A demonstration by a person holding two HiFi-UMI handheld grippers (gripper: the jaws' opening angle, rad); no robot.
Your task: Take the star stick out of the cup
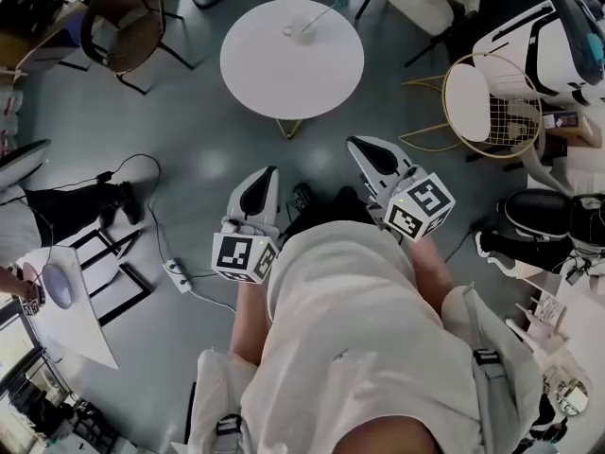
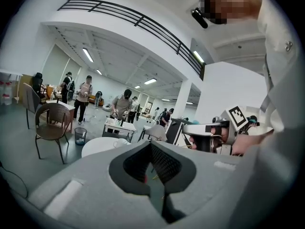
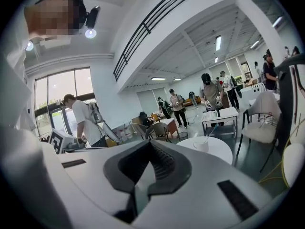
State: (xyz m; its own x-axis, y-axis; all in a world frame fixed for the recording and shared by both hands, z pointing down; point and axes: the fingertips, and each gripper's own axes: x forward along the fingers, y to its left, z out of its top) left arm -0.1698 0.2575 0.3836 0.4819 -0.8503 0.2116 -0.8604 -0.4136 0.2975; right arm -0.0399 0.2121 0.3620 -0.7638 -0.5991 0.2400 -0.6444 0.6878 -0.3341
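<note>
A white cup (image 1: 302, 32) stands near the far edge of a round white table (image 1: 284, 74), with the star stick (image 1: 326, 12) leaning out of it to the right. Both grippers are held low in front of the person, well short of the table. My left gripper (image 1: 269, 172) and my right gripper (image 1: 355, 144) are shut with nothing in them. The right gripper view shows the cup (image 3: 202, 145) and stick (image 3: 211, 130) on the table (image 3: 220, 151), beyond the closed jaws (image 3: 151, 145). In the left gripper view, the cup (image 2: 119, 142) sits small past the closed jaws (image 2: 151, 145).
A brown wicker chair (image 1: 123, 22) stands left of the table and a gold wire chair (image 1: 492, 102) to its right. Cables and a power strip (image 1: 176, 272) lie on the floor at the left. Several people stand by a far table (image 3: 224, 114).
</note>
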